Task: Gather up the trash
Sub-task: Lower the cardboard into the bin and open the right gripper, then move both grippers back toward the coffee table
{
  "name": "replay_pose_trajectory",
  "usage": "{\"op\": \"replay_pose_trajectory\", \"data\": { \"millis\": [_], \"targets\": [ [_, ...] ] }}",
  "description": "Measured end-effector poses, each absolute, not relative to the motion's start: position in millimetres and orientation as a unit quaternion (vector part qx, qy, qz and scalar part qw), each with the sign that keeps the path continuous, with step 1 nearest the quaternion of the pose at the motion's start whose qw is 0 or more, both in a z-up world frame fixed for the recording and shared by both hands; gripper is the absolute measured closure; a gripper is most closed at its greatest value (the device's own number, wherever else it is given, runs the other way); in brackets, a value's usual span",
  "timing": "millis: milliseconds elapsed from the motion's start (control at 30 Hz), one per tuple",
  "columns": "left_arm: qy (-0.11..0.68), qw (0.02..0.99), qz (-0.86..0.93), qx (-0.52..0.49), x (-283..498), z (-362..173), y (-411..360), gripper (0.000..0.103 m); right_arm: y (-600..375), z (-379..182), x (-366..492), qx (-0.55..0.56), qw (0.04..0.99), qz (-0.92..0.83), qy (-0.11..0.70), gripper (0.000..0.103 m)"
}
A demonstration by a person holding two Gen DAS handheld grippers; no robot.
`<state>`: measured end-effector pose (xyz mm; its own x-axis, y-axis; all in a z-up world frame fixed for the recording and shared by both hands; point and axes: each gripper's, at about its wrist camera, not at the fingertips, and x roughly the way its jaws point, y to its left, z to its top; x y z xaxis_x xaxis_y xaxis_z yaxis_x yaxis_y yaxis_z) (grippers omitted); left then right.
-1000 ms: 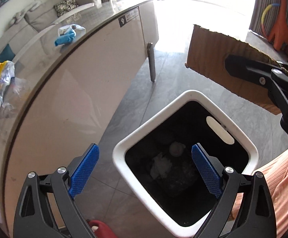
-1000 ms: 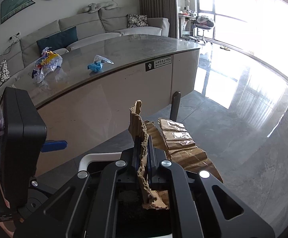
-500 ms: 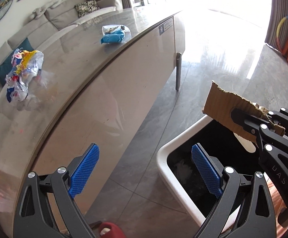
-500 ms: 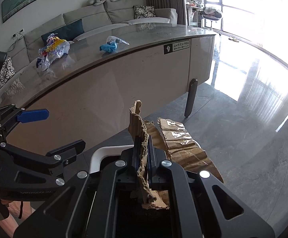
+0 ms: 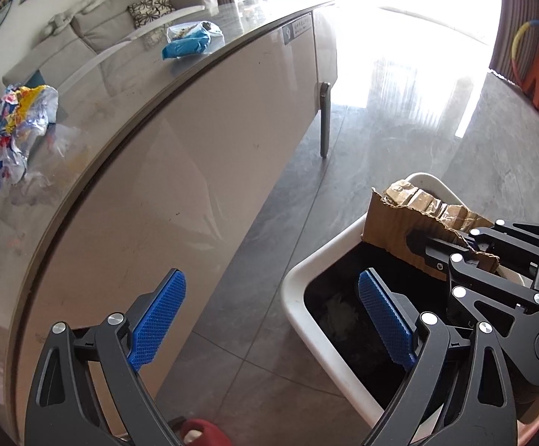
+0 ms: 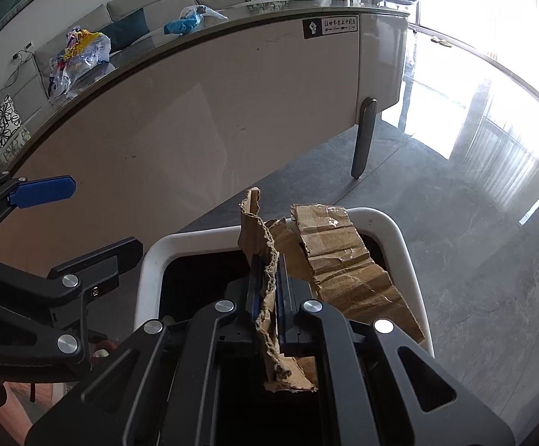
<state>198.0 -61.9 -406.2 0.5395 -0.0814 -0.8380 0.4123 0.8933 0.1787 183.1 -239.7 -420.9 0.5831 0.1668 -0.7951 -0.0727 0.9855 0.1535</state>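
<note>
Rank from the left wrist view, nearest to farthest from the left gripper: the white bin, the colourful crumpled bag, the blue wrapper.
From the left gripper:
1. White bin, right beside it on the floor.
2. Colourful crumpled bag, on the tabletop's left.
3. Blue wrapper, farther along the tabletop.

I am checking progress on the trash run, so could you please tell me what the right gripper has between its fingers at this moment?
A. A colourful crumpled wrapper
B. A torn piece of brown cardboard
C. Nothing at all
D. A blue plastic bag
B: the right gripper is shut on the torn cardboard, holding it over the white bin, while the other trash lies on the table.
</note>
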Motion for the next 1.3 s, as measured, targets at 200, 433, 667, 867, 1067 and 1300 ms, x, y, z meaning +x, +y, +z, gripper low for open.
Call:
{"op": "replay_pose_trajectory", "data": {
  "millis": [200, 433, 667, 867, 1067, 1300],
  "targets": [
    [0.467, 0.854, -0.139, 0.179, 204.0, -413.4, -59.9, 0.009, -232.1, -430.0, 187.3, 0.046, 0.879, 0.081, 0.467, 0.094],
    [0.473, 0.853, -0.135, 0.178, 204.7, -416.1, -56.6, 0.009, -213.9, -455.4, 183.7, 0.02, 0.855, 0.087, 0.51, 0.097],
    [0.467, 0.856, -0.138, 0.176, 201.8, -411.2, -57.7, 0.009, -220.2, -467.3, 175.7, 0.02, 0.839, 0.073, 0.539, 0.098],
    [0.461, 0.859, -0.138, 0.176, 198.5, -405.3, -56.7, 0.009, -217.5, -449.7, 167.3, 0.004, 0.865, 0.054, 0.499, 0.007],
    [0.455, 0.862, -0.135, 0.177, 194.2, -400.0, -56.1, 0.009, -213.4, -446.0, 167.8, 0.001, 0.866, 0.062, 0.497, 0.006],
    [0.449, 0.867, -0.132, 0.169, 192.6, -389.5, -50.2, 0.009, -213.7, -423.7, 164.5, -0.012, 0.884, 0.054, 0.463, 0.006]
  ]
}}
